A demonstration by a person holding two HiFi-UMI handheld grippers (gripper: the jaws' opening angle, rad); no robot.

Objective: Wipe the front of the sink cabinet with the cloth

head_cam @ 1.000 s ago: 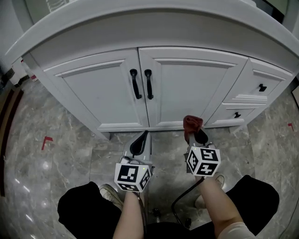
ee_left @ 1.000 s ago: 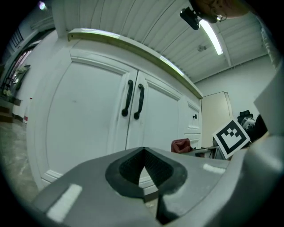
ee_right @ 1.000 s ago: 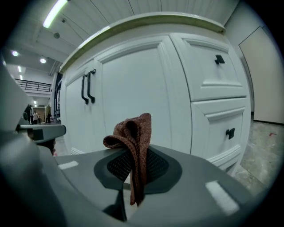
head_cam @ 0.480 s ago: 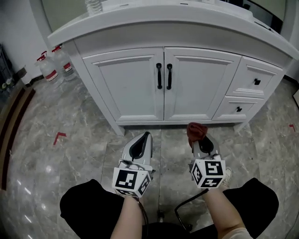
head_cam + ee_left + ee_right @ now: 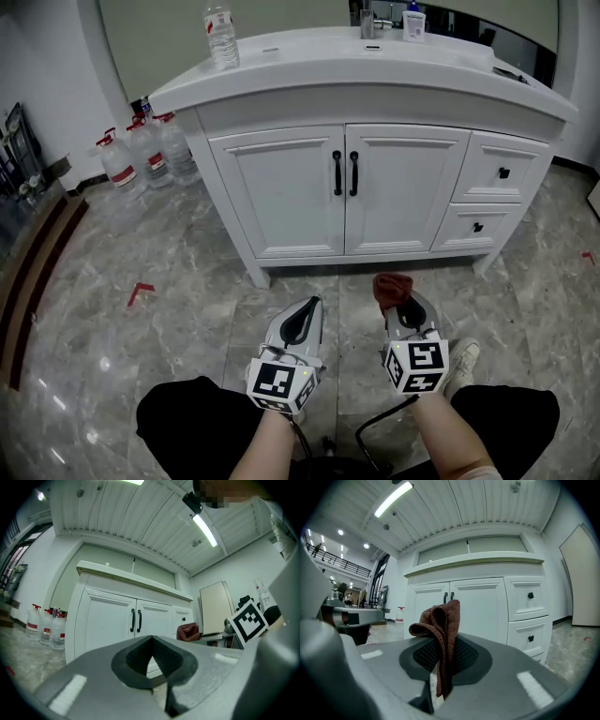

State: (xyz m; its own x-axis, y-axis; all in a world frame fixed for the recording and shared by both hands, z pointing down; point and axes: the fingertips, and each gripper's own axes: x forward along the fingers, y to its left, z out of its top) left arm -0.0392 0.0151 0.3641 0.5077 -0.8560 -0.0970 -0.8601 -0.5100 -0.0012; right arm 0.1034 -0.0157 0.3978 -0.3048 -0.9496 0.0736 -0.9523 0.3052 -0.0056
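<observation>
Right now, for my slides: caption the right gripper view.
Right hand-held gripper clamps brown cloth, facing white sink cabinet.

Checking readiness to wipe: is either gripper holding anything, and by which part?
The right gripper pinches the reddish-brown woven cloth by its lower folds, with the bunched top standing free above. The left gripper is shut and holds nothing.

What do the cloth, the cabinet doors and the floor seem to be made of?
The cloth: reddish-brown woven or knitted textile; a coarse looped texture shows.
The cabinet doors: probably painted wood or board, white, satin; framed panels.
The floor: polished grey marble-look tile or stone; veins, grout lines and reflections.
</observation>
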